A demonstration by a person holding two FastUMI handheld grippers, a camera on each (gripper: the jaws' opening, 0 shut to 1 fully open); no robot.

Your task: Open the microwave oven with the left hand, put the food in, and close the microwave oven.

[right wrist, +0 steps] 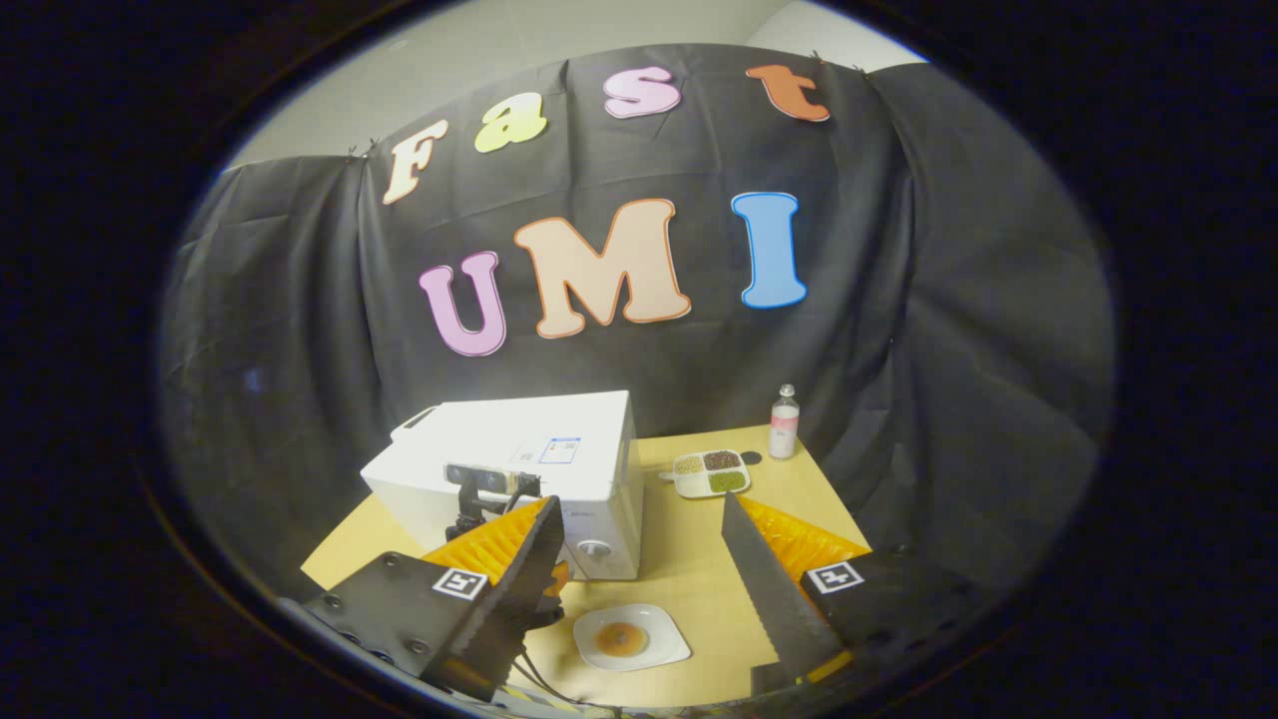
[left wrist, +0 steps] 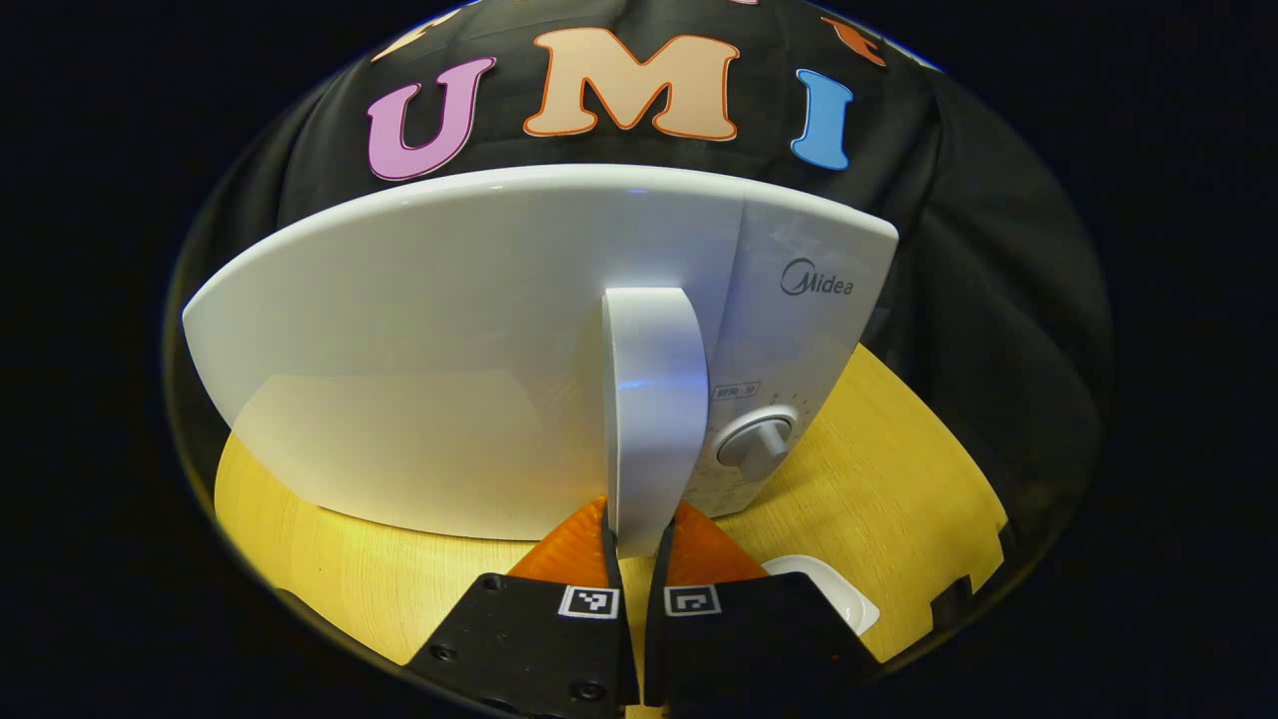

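Note:
A white microwave [left wrist: 479, 350] fills the left gripper view, its door closed. My left gripper [left wrist: 636, 521] is shut on the lower end of the upright door handle [left wrist: 654, 399], one finger on each side. In the right gripper view the microwave [right wrist: 539, 449] stands at the table's left. A white plate with a round brown piece of food [right wrist: 621, 638] lies in front of it. My right gripper [right wrist: 639, 504] hovers open above the plate, holding nothing. The left gripper's orange body [right wrist: 489, 539] sits at the microwave's front.
A round knob [left wrist: 756, 439] sits right of the handle. A divided tray of grains [right wrist: 711, 471] and a small bottle [right wrist: 786, 422] stand at the back right of the yellow table [right wrist: 699, 559]. The plate's corner [left wrist: 834, 594] lies beside my left gripper.

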